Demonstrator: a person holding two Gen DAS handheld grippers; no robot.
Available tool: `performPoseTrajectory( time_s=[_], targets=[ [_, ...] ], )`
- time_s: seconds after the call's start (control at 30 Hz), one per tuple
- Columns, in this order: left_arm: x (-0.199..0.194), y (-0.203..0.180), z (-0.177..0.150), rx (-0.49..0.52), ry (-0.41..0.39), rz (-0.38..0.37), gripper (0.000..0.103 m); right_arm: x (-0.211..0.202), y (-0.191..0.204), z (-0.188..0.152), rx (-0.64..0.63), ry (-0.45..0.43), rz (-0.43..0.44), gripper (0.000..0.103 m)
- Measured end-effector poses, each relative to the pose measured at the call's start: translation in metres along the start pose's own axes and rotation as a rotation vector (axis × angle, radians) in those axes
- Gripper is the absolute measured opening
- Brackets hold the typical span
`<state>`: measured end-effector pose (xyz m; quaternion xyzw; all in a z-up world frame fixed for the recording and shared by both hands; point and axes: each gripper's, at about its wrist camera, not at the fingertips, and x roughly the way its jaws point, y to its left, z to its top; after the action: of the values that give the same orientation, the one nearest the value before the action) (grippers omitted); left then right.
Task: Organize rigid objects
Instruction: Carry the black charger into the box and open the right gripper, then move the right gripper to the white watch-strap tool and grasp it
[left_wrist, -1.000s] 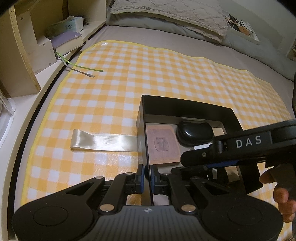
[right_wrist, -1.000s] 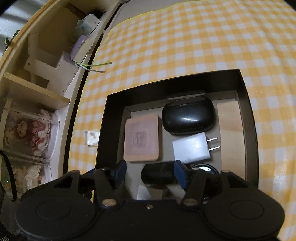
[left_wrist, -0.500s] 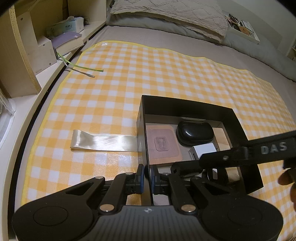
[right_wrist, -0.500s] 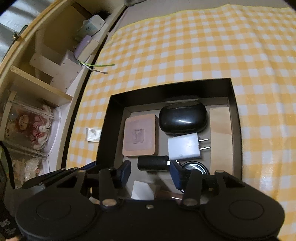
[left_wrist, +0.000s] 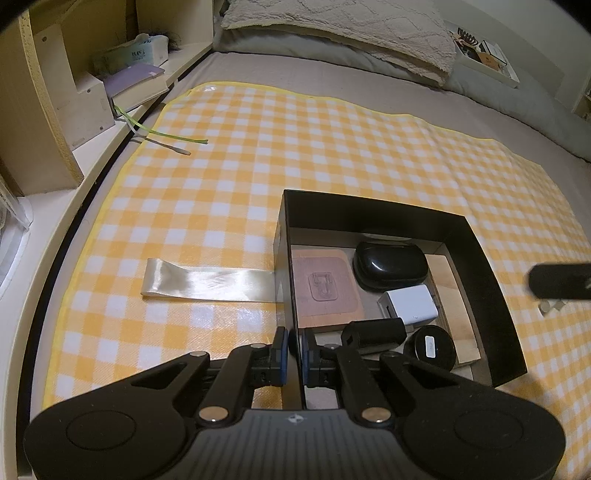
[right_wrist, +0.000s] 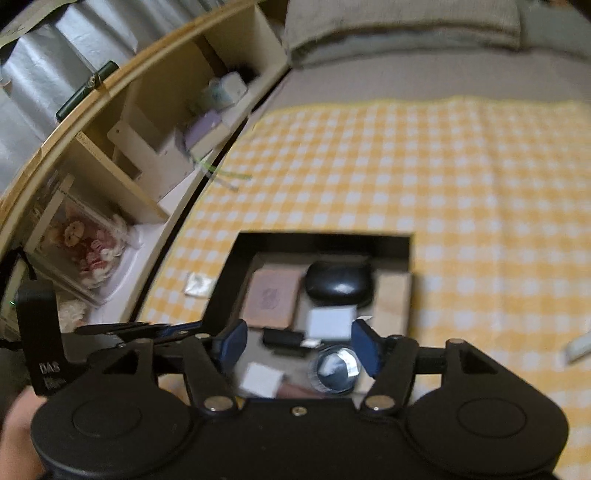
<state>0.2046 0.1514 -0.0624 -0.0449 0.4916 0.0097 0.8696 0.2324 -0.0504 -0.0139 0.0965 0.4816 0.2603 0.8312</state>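
Note:
A black open box (left_wrist: 369, 218) sits on the yellow checked mat (left_wrist: 258, 155). My left gripper (left_wrist: 293, 347) is shut on the box's left wall at its near corner. Inside lie a pink embossed pad (left_wrist: 325, 288), a black oval case (left_wrist: 391, 264), a white charger plug (left_wrist: 408, 306), a small black block (left_wrist: 375, 332), a round black disc (left_wrist: 428, 347) and a wooden block (left_wrist: 452, 295). My right gripper (right_wrist: 299, 345) hovers above the box's (right_wrist: 321, 242) near side. Its jaws are opening and nothing is between the pads; the small black block (right_wrist: 282, 338) lies below them.
A shiny cream ribbon (left_wrist: 207, 282) lies flat on the mat, left of the box. A wooden shelf unit (left_wrist: 48, 122) with books runs along the left edge. Pillows (left_wrist: 340, 33) lie at the back. A pale object (right_wrist: 578, 347) rests on the mat to the right.
My right gripper has risen and pulled back from the box, its jaws now wider. The small black block stays lying in the box. The left gripper and box have not moved.

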Motion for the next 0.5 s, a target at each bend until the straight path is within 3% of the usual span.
performPoseTrajectory(
  time_s=[0.17, 0.37, 0.5],
  targets=[
    [0.000, 0.000, 0.000, 0.003, 0.000, 0.003, 0.008, -0.026, -0.015, -0.003, -0.081, -0.077, -0.139, 0.069],
    [0.000, 0.001, 0.001, 0.003, 0.001, 0.007, 0.008, -0.046, -0.050, -0.005, -0.065, -0.107, -0.243, 0.074],
    [0.001, 0.001, 0.002, 0.004, 0.001, 0.011, 0.008, -0.059, -0.076, -0.008, -0.053, -0.136, -0.315, 0.083]
  ],
)
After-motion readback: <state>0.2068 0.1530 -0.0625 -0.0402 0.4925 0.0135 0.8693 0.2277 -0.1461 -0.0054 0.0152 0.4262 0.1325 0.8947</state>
